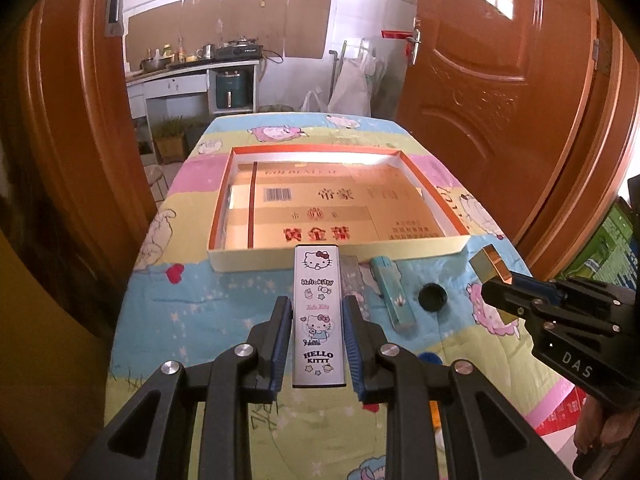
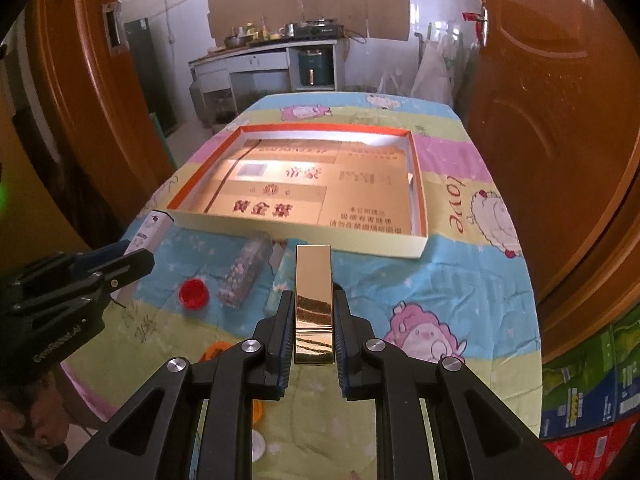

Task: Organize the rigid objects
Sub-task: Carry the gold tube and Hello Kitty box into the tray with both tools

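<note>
My left gripper (image 1: 317, 310) is shut on a white Hello Kitty lighter (image 1: 318, 312), held above the table just short of the shallow orange-rimmed box lid (image 1: 336, 250). My right gripper (image 2: 313, 312) is shut on a shiny gold lighter (image 2: 313, 300), held in front of the lid's near wall (image 2: 304, 238). The gold lighter also shows in the left wrist view (image 1: 491, 266), as does the right gripper (image 1: 516, 296). The left gripper shows in the right wrist view (image 2: 132, 258). The lid holds flat cardboard only.
On the cartoon tablecloth lie a teal lighter (image 1: 396, 294), a grey patterned lighter (image 2: 245, 272), a black cap (image 1: 432, 297) and a red cap (image 2: 193, 293). Wooden doors (image 1: 500, 80) flank the table; stacked cartons (image 2: 592, 392) stand at right.
</note>
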Demonstrator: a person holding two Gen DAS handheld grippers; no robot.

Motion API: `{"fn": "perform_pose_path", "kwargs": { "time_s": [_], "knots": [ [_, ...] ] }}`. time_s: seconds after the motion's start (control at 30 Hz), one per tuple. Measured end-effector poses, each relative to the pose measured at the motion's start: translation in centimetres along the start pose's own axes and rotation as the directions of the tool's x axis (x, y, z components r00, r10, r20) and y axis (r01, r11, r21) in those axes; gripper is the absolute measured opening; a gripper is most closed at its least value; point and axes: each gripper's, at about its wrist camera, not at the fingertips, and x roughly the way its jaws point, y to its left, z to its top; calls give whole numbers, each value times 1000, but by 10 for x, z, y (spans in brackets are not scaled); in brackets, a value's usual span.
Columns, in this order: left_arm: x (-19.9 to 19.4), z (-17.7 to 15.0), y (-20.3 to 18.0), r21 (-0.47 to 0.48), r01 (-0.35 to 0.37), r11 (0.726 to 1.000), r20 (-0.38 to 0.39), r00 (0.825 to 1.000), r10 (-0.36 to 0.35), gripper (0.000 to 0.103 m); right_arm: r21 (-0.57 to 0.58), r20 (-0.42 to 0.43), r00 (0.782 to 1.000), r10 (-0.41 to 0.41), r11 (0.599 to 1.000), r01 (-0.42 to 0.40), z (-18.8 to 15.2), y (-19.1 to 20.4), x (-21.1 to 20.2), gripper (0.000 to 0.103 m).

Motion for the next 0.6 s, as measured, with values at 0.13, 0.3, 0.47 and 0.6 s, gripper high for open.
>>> {"fn": "perform_pose_path", "kwargs": {
  "time_s": [0.13,0.3,0.47,0.6],
  "knots": [
    [4,9,0,6,-15,1000,-5,1000,15,26,-3,9,1000,4,1000,-4,10,0,1,18],
    [12,24,1,7,-20,1000,-7,1000,20,26,-6,21,1000,9,1000,-9,22,-2,4,18],
    [18,39,-1,12,-25,1000,0,1000,25,26,-5,33,999,13,1000,-13,36,-6,7,18],
    [26,53,-4,20,-32,999,5,999,32,26,-1,40,999,18,1000,-18,48,-11,12,18]
  ]
}}
